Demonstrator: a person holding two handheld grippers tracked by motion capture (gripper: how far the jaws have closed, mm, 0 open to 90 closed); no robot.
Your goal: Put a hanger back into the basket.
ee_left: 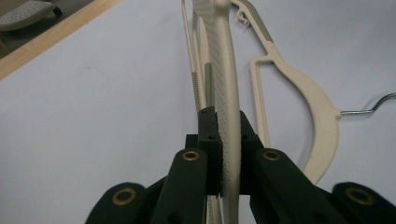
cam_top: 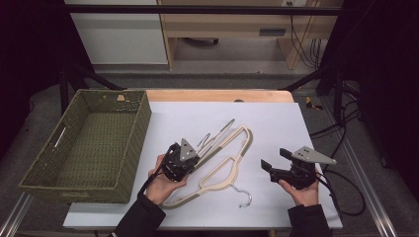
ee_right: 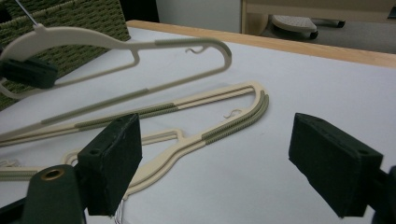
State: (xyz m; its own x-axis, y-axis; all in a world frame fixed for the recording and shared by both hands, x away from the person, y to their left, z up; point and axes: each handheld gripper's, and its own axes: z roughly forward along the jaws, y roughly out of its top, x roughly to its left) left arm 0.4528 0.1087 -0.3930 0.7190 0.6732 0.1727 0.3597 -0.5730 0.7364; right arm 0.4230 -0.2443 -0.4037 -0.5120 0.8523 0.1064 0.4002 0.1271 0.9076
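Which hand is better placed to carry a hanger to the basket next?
Left. The left gripper is shut on a hanger and is nearer the basket; the right gripper is open and holds nothing.

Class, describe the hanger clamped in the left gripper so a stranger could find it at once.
Start at the green woven basket, then look right across the white table. The left gripper clamps one cream plastic hanger; unlike the hanger lying flat beside it, it is lifted.

No readable text, label, brand, number or sign appears on anything in these pictures.
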